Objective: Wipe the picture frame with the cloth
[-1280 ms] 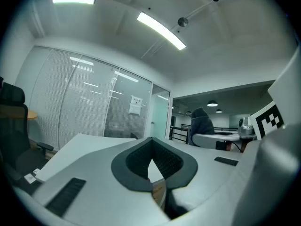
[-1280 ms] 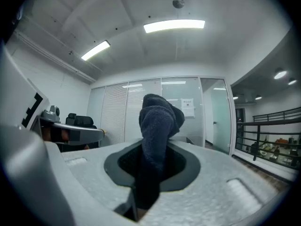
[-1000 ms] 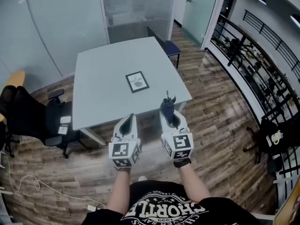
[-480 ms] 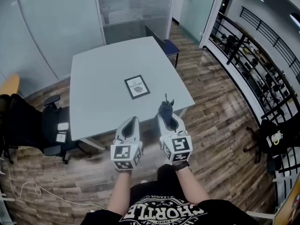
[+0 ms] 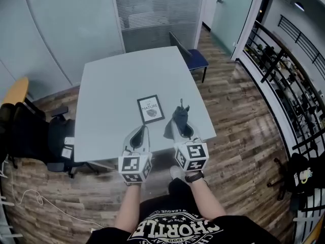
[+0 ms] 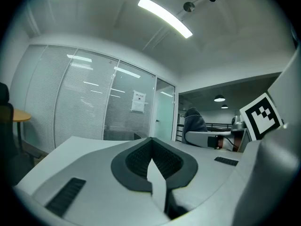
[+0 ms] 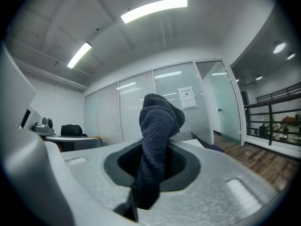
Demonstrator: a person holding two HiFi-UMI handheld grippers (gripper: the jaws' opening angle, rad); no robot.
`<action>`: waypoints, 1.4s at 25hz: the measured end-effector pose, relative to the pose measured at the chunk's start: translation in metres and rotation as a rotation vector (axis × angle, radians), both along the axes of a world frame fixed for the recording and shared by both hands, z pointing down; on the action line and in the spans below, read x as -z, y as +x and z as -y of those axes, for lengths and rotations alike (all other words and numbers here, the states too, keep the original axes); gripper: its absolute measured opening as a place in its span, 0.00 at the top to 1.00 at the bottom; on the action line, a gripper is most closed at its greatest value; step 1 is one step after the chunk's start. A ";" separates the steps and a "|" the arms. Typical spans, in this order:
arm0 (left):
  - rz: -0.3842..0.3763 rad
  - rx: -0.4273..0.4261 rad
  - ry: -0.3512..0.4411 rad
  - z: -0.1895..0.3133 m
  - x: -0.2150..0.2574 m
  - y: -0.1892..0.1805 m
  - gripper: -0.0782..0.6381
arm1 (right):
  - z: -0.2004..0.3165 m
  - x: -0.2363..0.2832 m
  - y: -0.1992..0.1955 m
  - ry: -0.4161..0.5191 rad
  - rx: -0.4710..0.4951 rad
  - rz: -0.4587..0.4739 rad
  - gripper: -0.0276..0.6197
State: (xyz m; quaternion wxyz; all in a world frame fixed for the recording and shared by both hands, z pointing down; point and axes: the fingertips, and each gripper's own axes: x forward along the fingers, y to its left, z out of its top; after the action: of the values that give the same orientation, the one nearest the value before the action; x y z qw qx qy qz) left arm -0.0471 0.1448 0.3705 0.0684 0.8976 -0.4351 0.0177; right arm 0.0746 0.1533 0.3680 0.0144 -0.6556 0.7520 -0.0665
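A small black picture frame (image 5: 151, 109) with a white print lies flat on the pale grey table (image 5: 117, 85), near its front edge. My right gripper (image 5: 179, 122) is shut on a dark grey cloth (image 5: 179, 117), which sticks up between the jaws (image 7: 157, 140); it hovers at the table's front edge, just right of the frame. My left gripper (image 5: 138, 134) is shut with nothing in it (image 6: 151, 166) and sits at the front edge, below and left of the frame.
A black office chair (image 5: 48, 141) stands at the table's left, a blue chair (image 5: 193, 57) at its far right corner. Glass partitions run behind the table. A metal railing (image 5: 284, 80) lines the right side. Wood floor surrounds the table.
Both grippers have come forward toward the table, from over the floor to its front edge. The frame now lies closer to them. The cloth stays held in the right gripper.
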 end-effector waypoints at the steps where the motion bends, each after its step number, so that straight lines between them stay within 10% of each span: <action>1: 0.001 0.018 0.006 0.014 0.005 0.009 0.90 | 0.016 0.003 0.009 0.002 0.016 0.002 0.85; 9: -0.012 0.148 -0.037 0.099 0.001 0.073 0.90 | 0.113 0.000 0.075 -0.044 0.149 -0.007 0.85; 18: 0.053 0.244 -0.215 0.154 -0.074 0.062 0.90 | 0.193 -0.051 0.095 -0.182 0.198 0.033 0.85; 35: 0.239 0.044 -0.505 0.226 -0.234 0.039 0.90 | 0.318 -0.152 0.031 -0.374 0.409 -0.226 0.85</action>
State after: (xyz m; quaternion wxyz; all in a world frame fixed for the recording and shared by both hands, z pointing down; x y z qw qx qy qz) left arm -0.0084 -0.0809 0.6042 0.2384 0.8341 -0.4412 0.2297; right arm 0.1054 -0.1644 0.5202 -0.2044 -0.4850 0.8400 -0.1320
